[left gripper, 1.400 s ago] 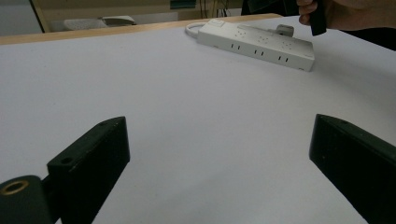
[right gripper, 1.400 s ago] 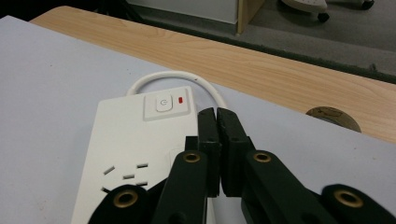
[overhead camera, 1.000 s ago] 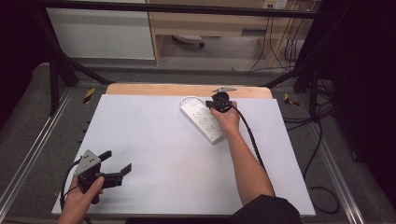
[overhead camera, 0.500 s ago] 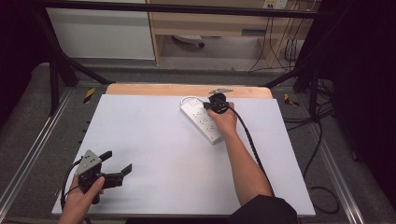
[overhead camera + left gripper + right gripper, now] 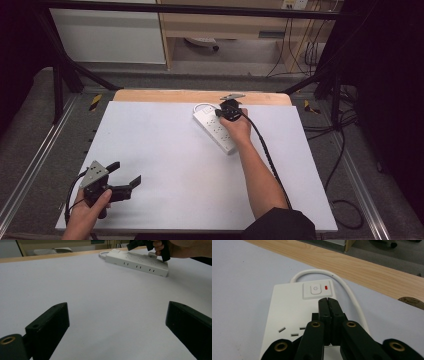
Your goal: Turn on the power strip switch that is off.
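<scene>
right now my right gripper (image 5: 327, 300) has its jaws pressed together, empty, tips hovering just short of the button (image 5: 315, 288) on the strip (image 5: 216, 129), which lies near the far edge of the table (image 5: 150, 150). i judge the strip light, stiff plastic, likely to skid on the smooth top if poked sideways, so i'd push straight down on the button. to lift it, i'd grip across its narrow body, not the cord (image 5: 352, 297). my left gripper (image 5: 125, 182) sits spread wide, well apart.
</scene>
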The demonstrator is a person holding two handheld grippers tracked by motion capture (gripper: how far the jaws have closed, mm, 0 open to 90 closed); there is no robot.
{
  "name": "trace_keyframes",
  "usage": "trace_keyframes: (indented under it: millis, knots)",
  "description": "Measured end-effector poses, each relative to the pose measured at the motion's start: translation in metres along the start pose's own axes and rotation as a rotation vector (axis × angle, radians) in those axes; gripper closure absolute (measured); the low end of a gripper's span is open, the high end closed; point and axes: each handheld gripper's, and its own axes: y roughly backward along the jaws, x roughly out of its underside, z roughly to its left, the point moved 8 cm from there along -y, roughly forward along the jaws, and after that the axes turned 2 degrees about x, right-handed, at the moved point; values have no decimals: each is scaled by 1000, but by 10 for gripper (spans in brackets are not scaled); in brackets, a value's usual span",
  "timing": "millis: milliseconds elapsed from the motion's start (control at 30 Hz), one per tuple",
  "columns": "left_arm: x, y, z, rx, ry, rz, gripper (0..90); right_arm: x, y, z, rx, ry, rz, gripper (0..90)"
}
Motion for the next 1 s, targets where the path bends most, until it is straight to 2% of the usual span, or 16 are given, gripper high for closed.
trace_keyframes:
  millis: [467, 1000]
  knots:
    - [0, 0, 0, 1, 0, 2, 52, 4, -5, -2, 15, 7, 13, 900]
    - [0, -1, 0, 1, 0, 4, 52, 4, -4, -1, 8, 23, 31, 900]
